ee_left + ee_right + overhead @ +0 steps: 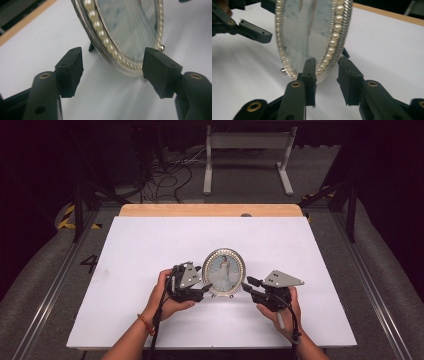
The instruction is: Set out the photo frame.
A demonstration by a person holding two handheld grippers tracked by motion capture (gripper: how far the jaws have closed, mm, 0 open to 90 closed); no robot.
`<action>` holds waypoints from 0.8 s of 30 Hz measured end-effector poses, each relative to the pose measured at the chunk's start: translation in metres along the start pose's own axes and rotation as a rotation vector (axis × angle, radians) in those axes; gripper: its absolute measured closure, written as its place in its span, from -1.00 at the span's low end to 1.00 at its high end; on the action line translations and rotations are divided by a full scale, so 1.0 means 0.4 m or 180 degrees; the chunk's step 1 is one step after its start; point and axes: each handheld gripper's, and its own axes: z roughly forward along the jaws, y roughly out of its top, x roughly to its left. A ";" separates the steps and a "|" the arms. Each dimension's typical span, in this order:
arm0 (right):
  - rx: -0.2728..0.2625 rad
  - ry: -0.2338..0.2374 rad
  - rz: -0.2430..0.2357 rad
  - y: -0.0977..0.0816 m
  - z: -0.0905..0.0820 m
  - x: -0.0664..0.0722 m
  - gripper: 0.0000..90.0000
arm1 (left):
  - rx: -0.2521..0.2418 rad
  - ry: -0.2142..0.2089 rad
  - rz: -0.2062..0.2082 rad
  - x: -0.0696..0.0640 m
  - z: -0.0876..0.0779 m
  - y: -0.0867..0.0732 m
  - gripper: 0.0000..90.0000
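Oval picture frame (224,272): stood upright on white table (150,250), flanked by left gripper (204,290) and right gripper (246,285); jaws parted around rim, unclamped, apparently releasing it.

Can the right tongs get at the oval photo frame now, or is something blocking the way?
Probably yes: the right tongs stand open astride the lower edge of the oval photo frame, nothing between. The left tongs are open at the opposite side.

**Dim room, bright white tabletop**

White table (150,240) with a wooden strip (210,210) along its far edge. Grey floor (35,270) around it, yellow-black hazard tape (67,217) on the left, tangled cables (167,180), and a white frame stand (247,157) farther back. Everything beyond is pretty dark.
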 end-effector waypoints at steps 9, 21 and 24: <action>0.0111 -0.0126 -0.0333 0.019 -0.025 0.011 0.41 | 0.0128 -0.0025 0.0060 -0.014 -0.052 -0.053 -0.57; 0.0207 -0.0117 -0.0522 -0.010 -0.090 -0.015 0.27 | 0.0066 -0.0041 0.0041 -0.008 -0.122 -0.094 -0.77; 0.0243 -0.0141 -0.0548 -0.019 -0.103 -0.018 0.25 | 0.0056 -0.0010 -0.0015 -0.006 -0.137 -0.109 -0.78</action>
